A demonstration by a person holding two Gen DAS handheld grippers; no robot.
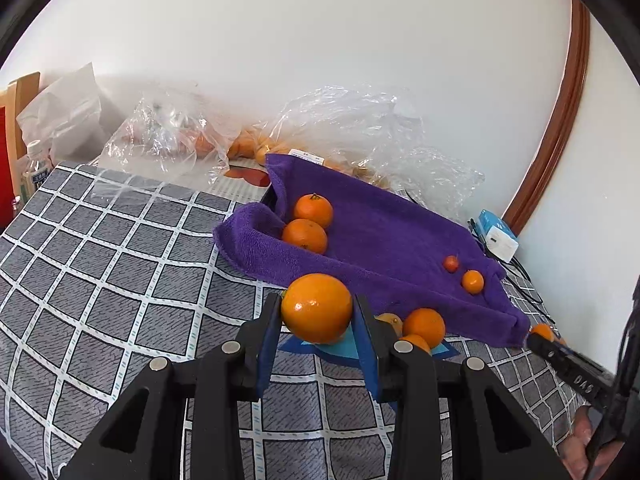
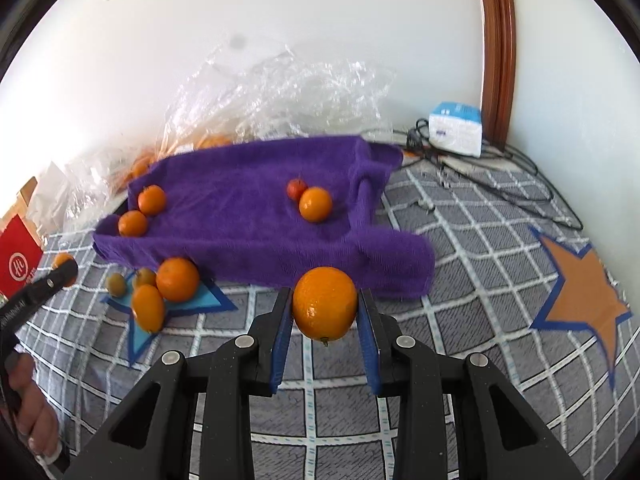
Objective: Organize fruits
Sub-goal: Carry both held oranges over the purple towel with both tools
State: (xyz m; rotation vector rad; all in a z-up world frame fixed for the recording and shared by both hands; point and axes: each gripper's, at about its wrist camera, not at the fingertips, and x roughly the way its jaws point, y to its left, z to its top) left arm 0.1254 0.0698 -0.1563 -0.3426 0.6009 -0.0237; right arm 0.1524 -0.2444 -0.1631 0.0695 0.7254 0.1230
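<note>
Fruits lie in three places: on the purple towel (image 2: 256,208), in a cluster on the blue star (image 2: 200,300), and one in each gripper. The left gripper (image 1: 316,316) clamps a large orange (image 1: 316,308) between its blue pads, held over the blue star at the towel's near edge. The right gripper (image 2: 324,312) clamps a second orange (image 2: 325,303) above the checked cloth (image 2: 460,280), in front of the towel.

The step in hand looks like the carry stage of sorting: both fruits are lifted, neither yet set down. The left orange probably goes down among the cluster (image 1: 420,328) at its 3 o'clock, which calls for a low, gentle release so nothing rolls. The right one may be bound for the orange star (image 2: 580,300), at 3 o'clock of that gripper, though this is a guess.

Only the right view shows the orange star and a red box (image 2: 18,264) at 9 o'clock. Only the left view shows a bottle (image 1: 34,168) and a second plastic bag (image 1: 168,136) at 11 o'clock.
</note>
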